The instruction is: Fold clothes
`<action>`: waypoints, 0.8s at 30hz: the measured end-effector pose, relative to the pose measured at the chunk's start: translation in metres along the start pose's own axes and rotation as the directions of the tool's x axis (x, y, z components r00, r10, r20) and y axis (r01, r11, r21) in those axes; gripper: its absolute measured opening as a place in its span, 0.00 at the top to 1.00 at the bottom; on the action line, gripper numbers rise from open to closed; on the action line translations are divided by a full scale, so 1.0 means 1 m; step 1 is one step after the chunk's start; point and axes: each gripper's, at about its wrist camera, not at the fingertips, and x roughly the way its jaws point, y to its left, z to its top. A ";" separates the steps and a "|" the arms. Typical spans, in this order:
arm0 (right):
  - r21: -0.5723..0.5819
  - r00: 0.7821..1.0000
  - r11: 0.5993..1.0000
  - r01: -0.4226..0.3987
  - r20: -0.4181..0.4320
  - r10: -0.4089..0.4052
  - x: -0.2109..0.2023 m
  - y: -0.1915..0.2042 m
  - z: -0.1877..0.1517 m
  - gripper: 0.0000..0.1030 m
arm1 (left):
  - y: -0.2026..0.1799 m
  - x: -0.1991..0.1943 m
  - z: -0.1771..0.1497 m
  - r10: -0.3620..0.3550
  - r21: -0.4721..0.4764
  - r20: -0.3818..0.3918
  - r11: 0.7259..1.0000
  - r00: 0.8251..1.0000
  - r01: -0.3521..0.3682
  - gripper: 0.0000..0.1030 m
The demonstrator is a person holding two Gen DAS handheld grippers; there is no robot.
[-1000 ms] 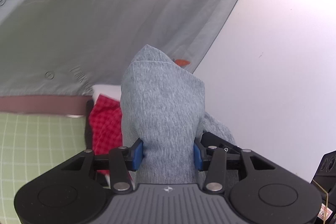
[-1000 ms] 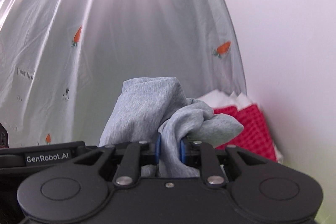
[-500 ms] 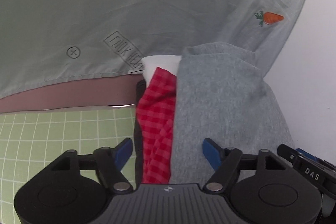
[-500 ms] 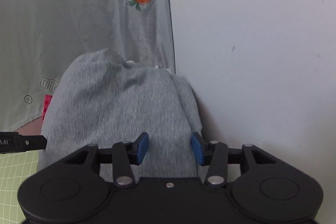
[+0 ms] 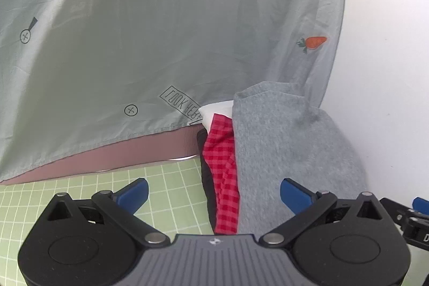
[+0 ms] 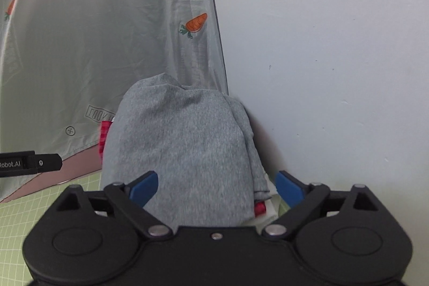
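A folded grey garment (image 5: 284,149) lies on top of a stack with a red checked cloth (image 5: 222,173) and a white piece (image 5: 217,109) under it, against the wall. It also shows in the right wrist view (image 6: 182,152). My left gripper (image 5: 214,195) is open, jaws wide, just in front of the stack and holding nothing. My right gripper (image 6: 217,186) is open too, its blue pads either side of the grey garment without gripping it.
A pale grey-green curtain (image 5: 161,31) with carrot prints (image 5: 313,42) hangs behind the stack. A white wall (image 6: 335,58) stands on the right. A green grid mat (image 5: 80,189) covers the surface at left. The left gripper's body (image 6: 26,164) shows at the right view's left edge.
Both grippers let go of the grey garment and opened wide. The garment now rests on the stack, and both grippers have drawn back a little.
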 end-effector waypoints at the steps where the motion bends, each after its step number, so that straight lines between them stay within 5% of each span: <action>1: 0.011 1.000 1.000 -0.002 -0.005 0.002 -0.009 0.002 -0.003 0.04 | -0.002 -0.012 -0.007 -0.017 -0.011 -0.004 1.000 1.000 0.017 0.00; 11: -0.020 1.000 1.000 0.022 -0.012 -0.022 -0.115 0.020 -0.055 0.00 | -0.024 -0.108 -0.078 -0.088 0.081 -0.047 0.993 0.995 0.092 0.00; 24: -0.037 0.993 0.994 0.107 -0.039 -0.109 -0.182 0.038 -0.101 0.00 | -0.019 -0.157 -0.111 -0.137 0.152 -0.045 0.978 0.990 0.142 0.00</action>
